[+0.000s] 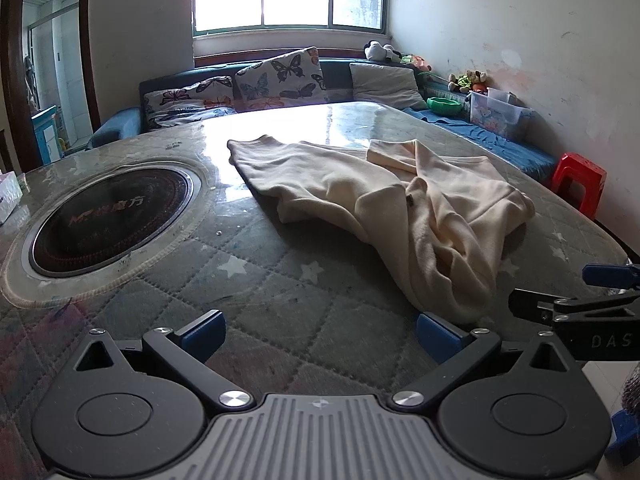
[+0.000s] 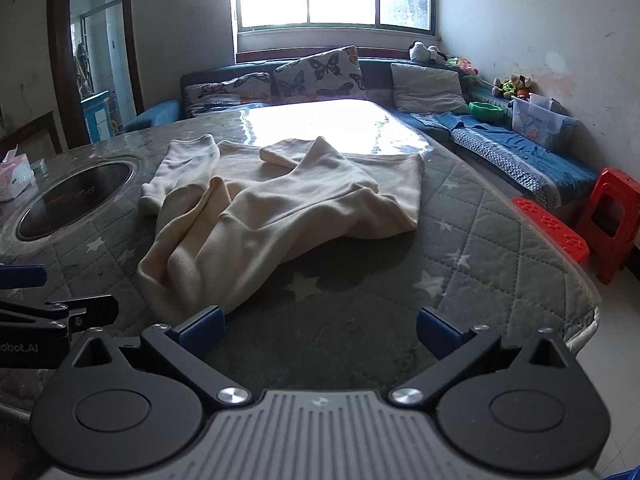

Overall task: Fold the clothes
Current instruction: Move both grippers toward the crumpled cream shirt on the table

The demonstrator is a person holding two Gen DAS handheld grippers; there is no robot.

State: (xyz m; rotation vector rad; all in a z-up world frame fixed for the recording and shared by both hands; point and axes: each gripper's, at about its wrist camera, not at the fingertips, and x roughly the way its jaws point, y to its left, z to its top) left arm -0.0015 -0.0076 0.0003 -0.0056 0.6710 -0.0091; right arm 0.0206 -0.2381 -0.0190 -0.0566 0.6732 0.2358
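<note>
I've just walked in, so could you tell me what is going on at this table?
A person is about to fold a cream garment that lies crumpled on the quilted table. The left hand-held gripper and the right hand-held gripper are both open at the near edge, holding nothing. The garment's near end lies close to both, and no fold is made yet.

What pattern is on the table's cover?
Grey quilted cover with pale stars, clearest in the right wrist view.
</note>
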